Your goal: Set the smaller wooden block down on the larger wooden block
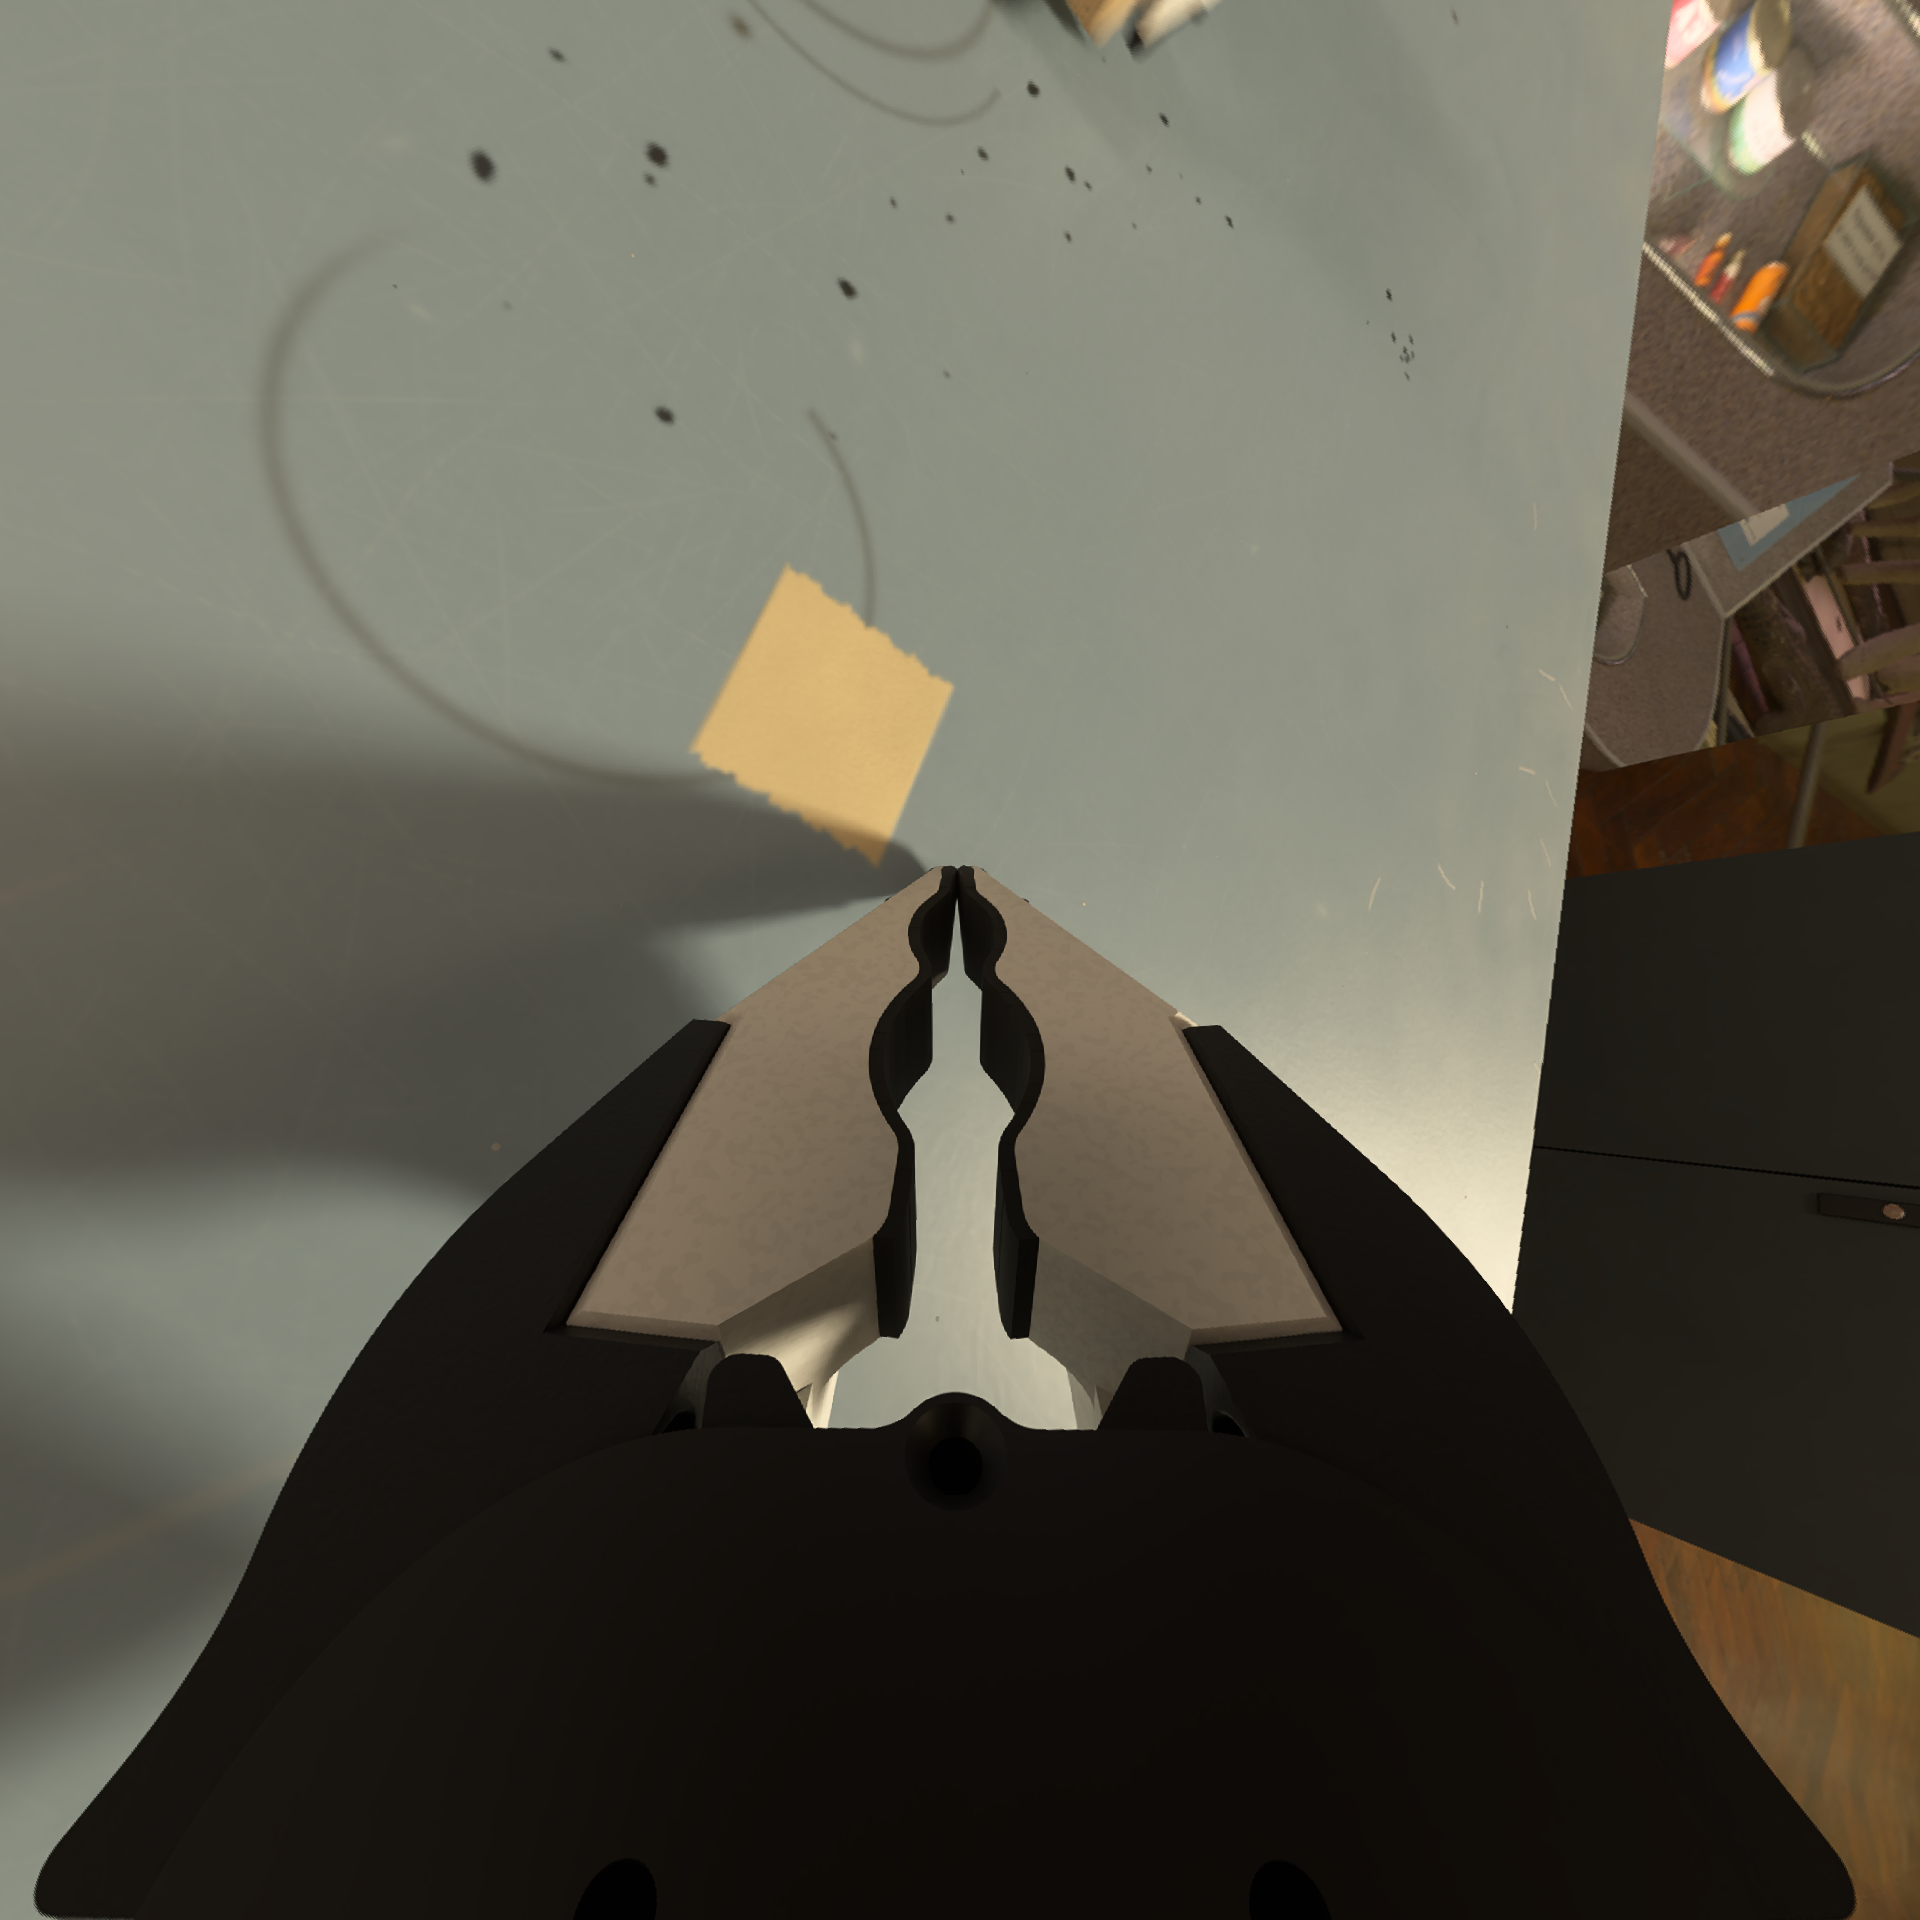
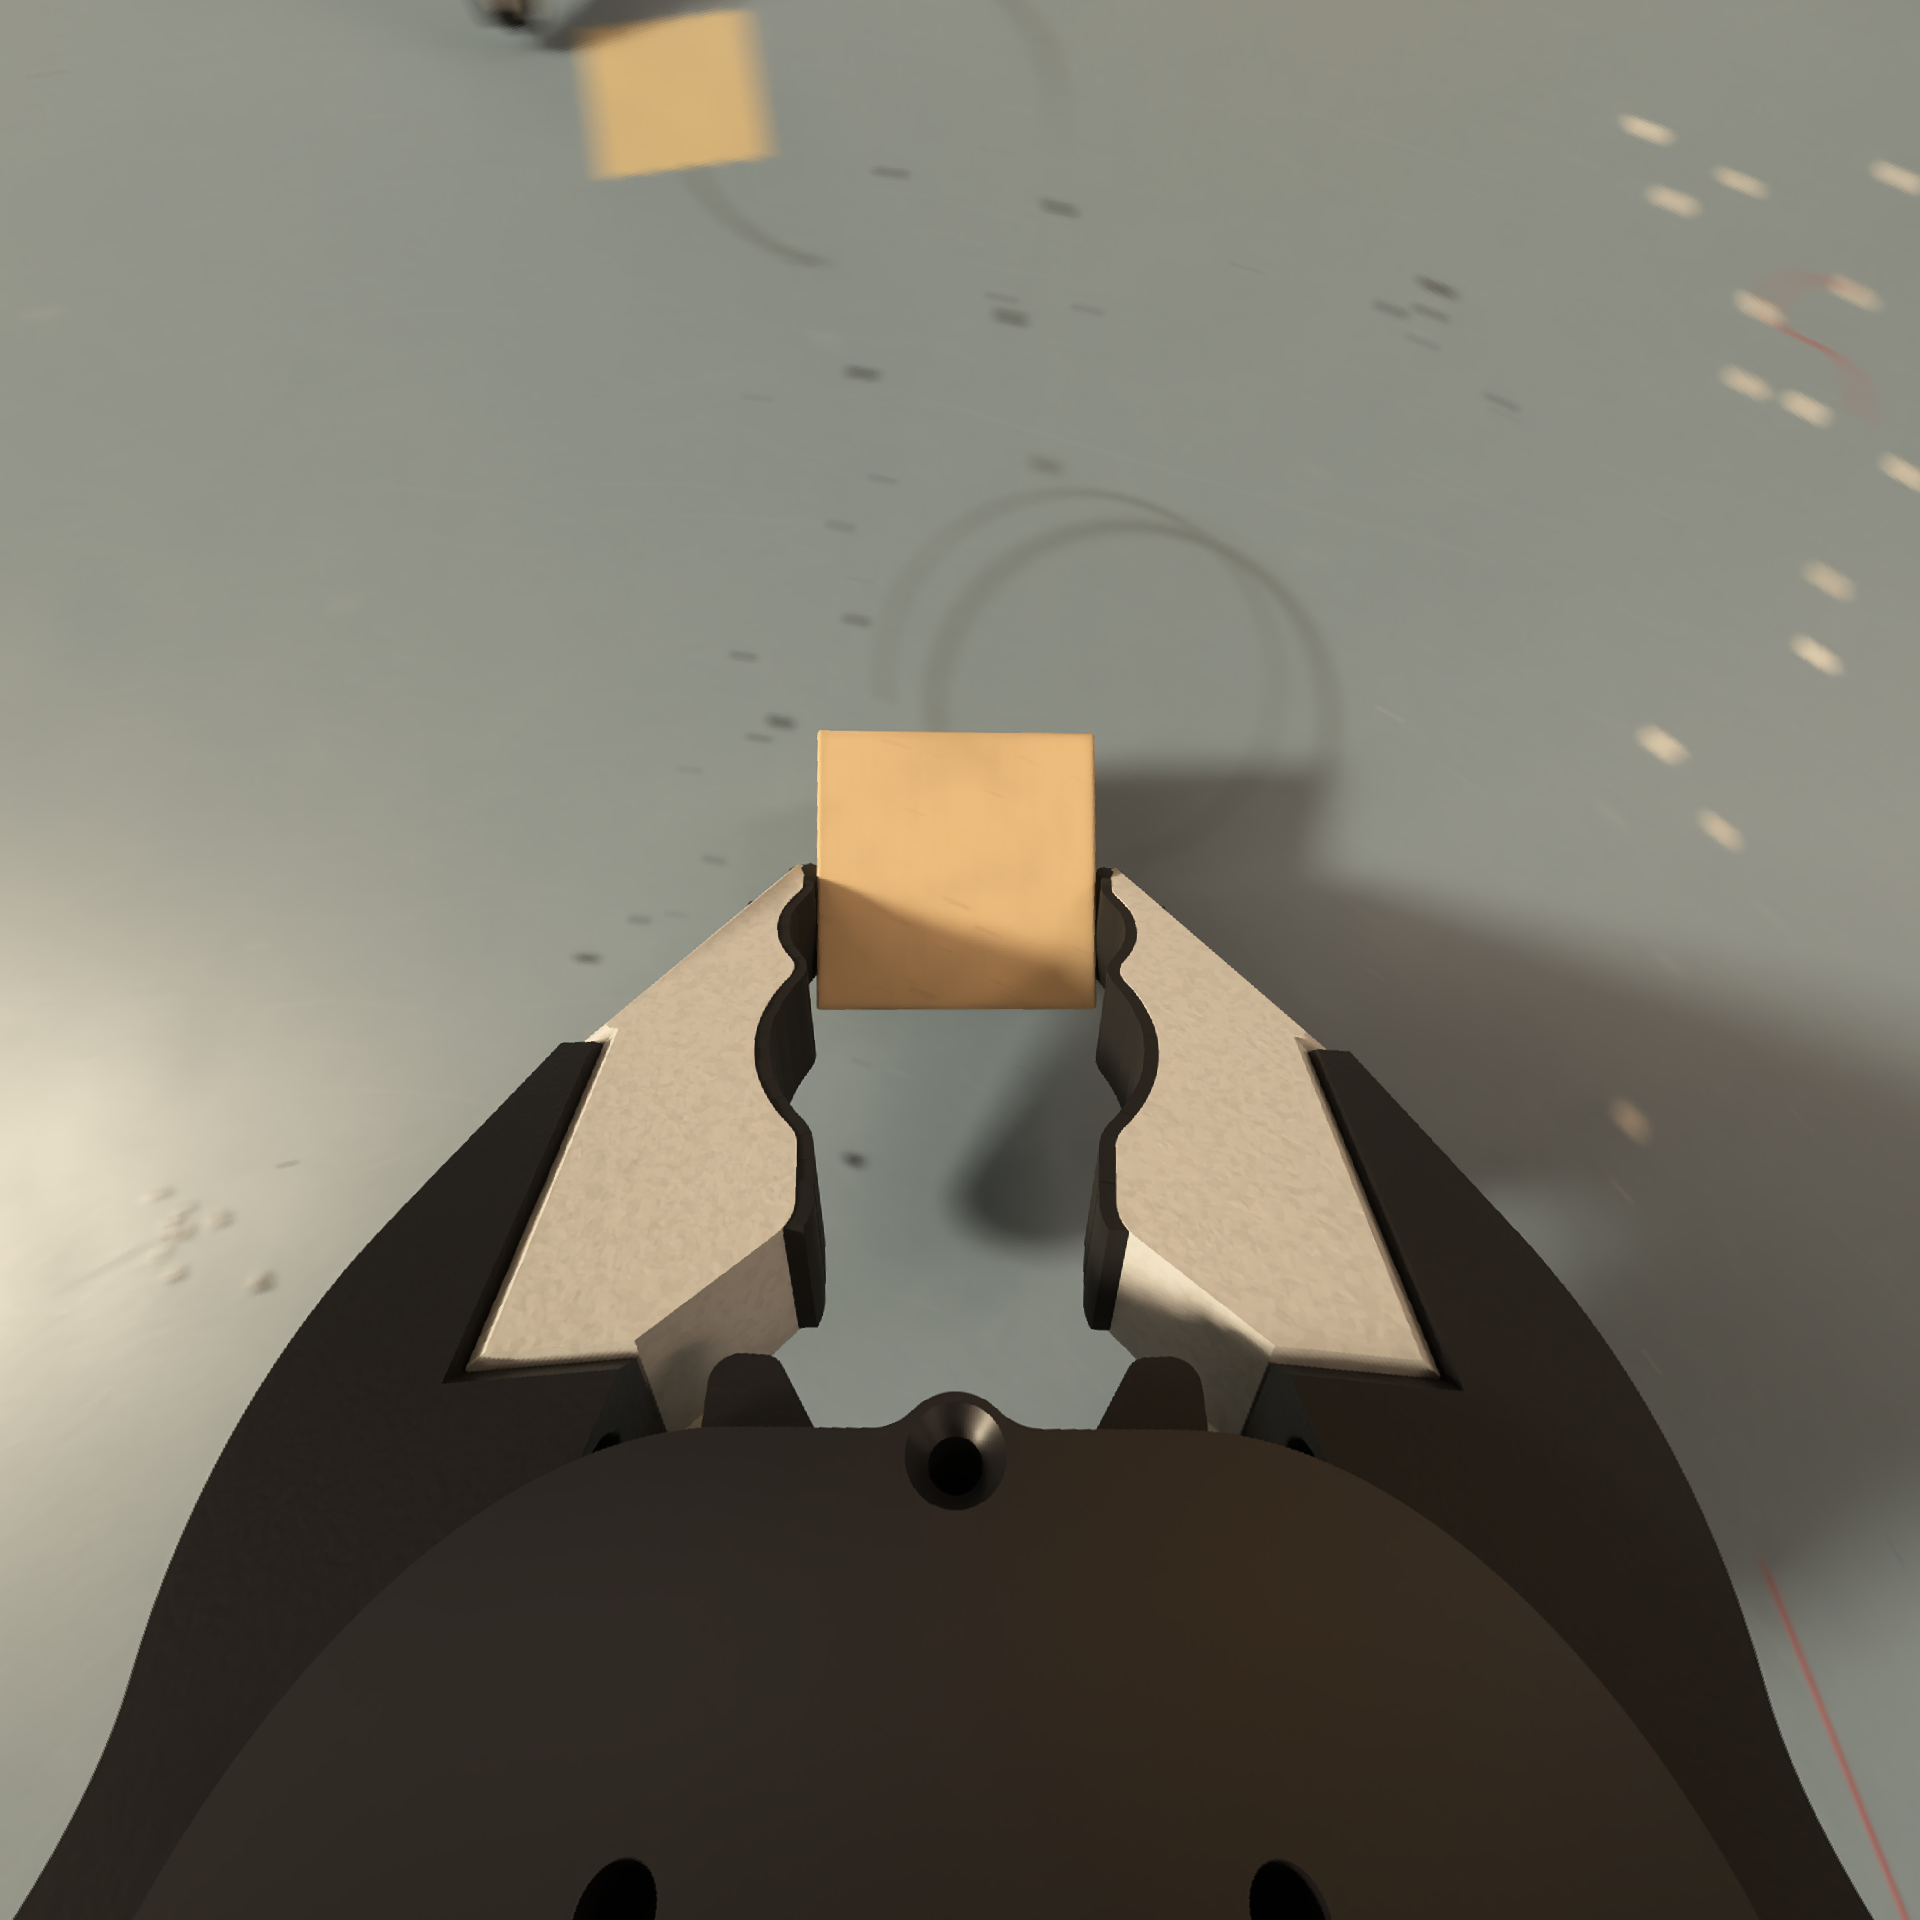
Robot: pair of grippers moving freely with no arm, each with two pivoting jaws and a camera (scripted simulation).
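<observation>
My right gripper (image 2: 956, 883) is shut on a tan wooden block (image 2: 956, 831), gripped by its two sides at the fingertips. It is held above the grey table, and its shadow falls on the surface below. A second tan wooden block (image 2: 675, 94) lies flat on the table far ahead at the upper left, blurred. The left wrist view shows that block (image 1: 821, 717) just beyond and left of my left gripper (image 1: 958, 875). The left gripper is shut with nothing in it and hovers over the table.
The grey table (image 1: 1143, 520) bears dark specks and ring marks. Its right edge (image 1: 1590, 623) runs close by the left gripper. Beyond it stand a black cabinet (image 1: 1725, 1039) and shelves with cans (image 1: 1745, 94). A bit of wood and a pale part (image 1: 1132, 21) show at the top edge.
</observation>
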